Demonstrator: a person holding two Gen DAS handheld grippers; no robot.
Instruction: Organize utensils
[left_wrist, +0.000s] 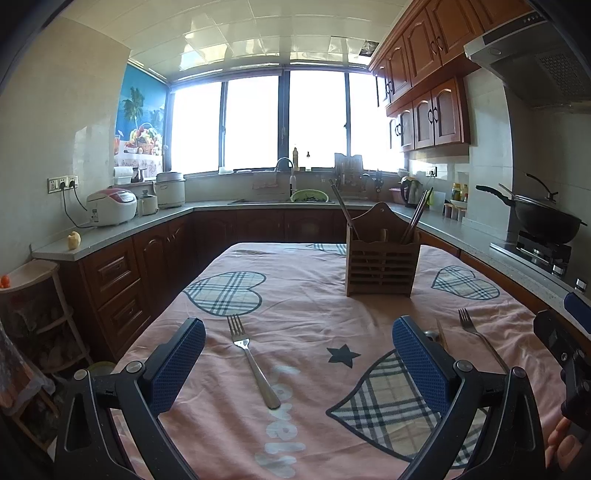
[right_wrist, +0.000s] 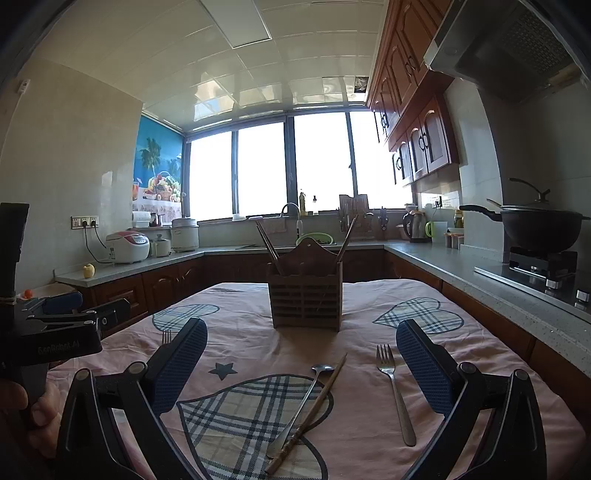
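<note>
A wooden utensil holder (left_wrist: 380, 264) (right_wrist: 306, 302) with several chopsticks stands on the far part of the table. A steel fork (left_wrist: 251, 360) lies between the fingers of my open, empty left gripper (left_wrist: 299, 365). In the right wrist view a spoon (right_wrist: 301, 406), a chopstick (right_wrist: 310, 410) and a second fork (right_wrist: 394, 391) lie between the fingers of my open, empty right gripper (right_wrist: 301, 369). The second fork also shows in the left wrist view (left_wrist: 480, 338). The left gripper's body shows at the left edge of the right wrist view (right_wrist: 59, 332).
The table wears a pink cloth (left_wrist: 295, 302) with plaid hearts. Countertops run along the left, back and right, with rice cookers (left_wrist: 112, 205), a sink (left_wrist: 284, 199), a kettle (left_wrist: 410, 190) and a wok on the stove (left_wrist: 546, 218).
</note>
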